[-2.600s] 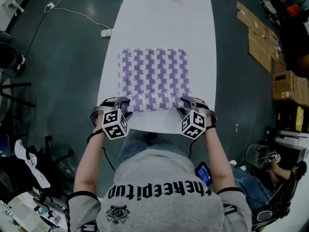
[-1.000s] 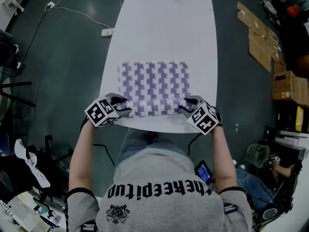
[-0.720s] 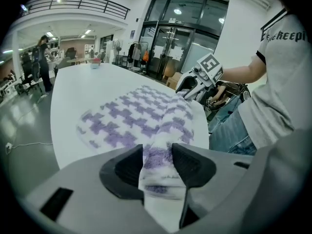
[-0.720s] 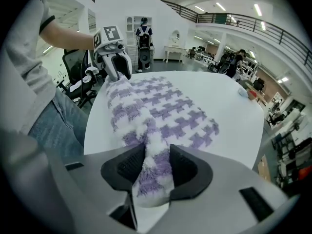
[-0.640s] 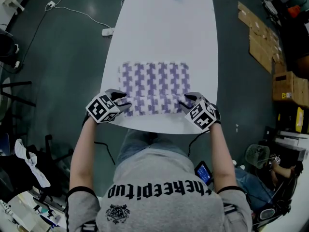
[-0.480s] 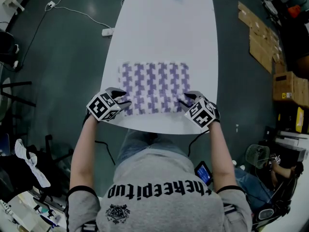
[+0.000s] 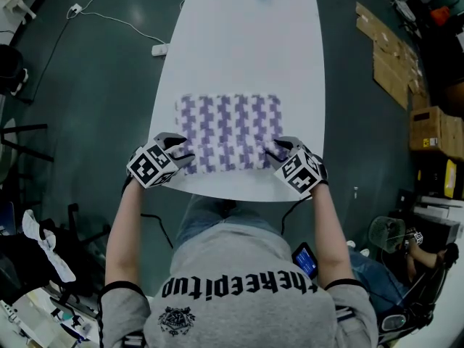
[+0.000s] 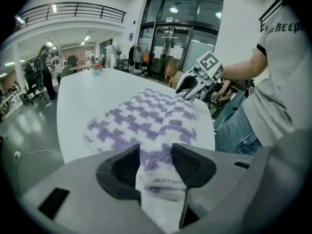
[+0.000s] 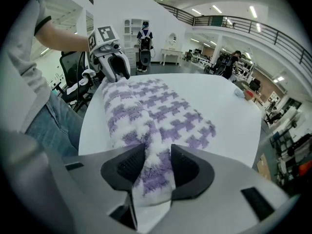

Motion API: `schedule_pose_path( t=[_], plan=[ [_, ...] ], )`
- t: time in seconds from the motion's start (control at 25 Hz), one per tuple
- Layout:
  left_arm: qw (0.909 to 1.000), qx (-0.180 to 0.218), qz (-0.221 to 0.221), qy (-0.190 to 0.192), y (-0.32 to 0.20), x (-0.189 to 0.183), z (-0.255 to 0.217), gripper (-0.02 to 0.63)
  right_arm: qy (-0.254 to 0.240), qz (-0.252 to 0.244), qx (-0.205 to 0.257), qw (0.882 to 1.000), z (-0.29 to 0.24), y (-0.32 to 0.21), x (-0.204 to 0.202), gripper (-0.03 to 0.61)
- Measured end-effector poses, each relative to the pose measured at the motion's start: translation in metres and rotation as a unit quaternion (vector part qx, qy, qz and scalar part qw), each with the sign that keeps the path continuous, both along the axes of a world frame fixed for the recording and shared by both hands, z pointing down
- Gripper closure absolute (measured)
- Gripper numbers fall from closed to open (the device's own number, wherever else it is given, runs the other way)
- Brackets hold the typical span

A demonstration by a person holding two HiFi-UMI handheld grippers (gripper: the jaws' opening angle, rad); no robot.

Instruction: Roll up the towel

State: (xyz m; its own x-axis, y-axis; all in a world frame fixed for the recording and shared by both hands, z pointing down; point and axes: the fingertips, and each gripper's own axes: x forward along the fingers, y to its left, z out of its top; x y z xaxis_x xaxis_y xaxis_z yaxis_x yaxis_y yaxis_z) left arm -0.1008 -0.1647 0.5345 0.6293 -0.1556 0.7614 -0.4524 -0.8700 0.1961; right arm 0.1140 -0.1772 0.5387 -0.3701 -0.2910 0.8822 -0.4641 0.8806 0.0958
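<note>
The white counter (image 7: 239,42) is taken up at its near end by the purple-and-white towel (image 7: 228,122), which is seen shorter from front to back than it was a few seconds ago. Then it lay fully flat, with its near edge close to the counter's rim. That edge has since been lifted and turned over away from the person, so that a thick fold — the start of a roll — now lies along the near side. The far part is left flat on the counter. The first turn may be judged made, with most of the length yet to be wound.

The left claw (image 8: 156,157) is clamped on the fold's left end, with plush cloth bulging between its pads. The right claw (image 9: 157,160) is clamped likewise on the right end — both grips are kept wide by the doubled cloth. Between the last frames hardly any shift is shown.
</note>
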Motion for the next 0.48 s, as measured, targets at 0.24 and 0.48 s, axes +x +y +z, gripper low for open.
schedule_pose_path(
  t=[0.24,0.48],
  plan=[
    [0.9954,0.09,-0.019,0.026,-0.004,0.0,-0.05,0.422,-0.025,0.023,0.054,0.998,-0.037,-0.003,0.009,0.423],
    [0.9921,0.108,0.063,-0.013,0.047,0.023,-0.031,0.413,-0.008,-0.025,0.075,0.997,-0.04,0.029,-0.005,0.423]
  ],
)
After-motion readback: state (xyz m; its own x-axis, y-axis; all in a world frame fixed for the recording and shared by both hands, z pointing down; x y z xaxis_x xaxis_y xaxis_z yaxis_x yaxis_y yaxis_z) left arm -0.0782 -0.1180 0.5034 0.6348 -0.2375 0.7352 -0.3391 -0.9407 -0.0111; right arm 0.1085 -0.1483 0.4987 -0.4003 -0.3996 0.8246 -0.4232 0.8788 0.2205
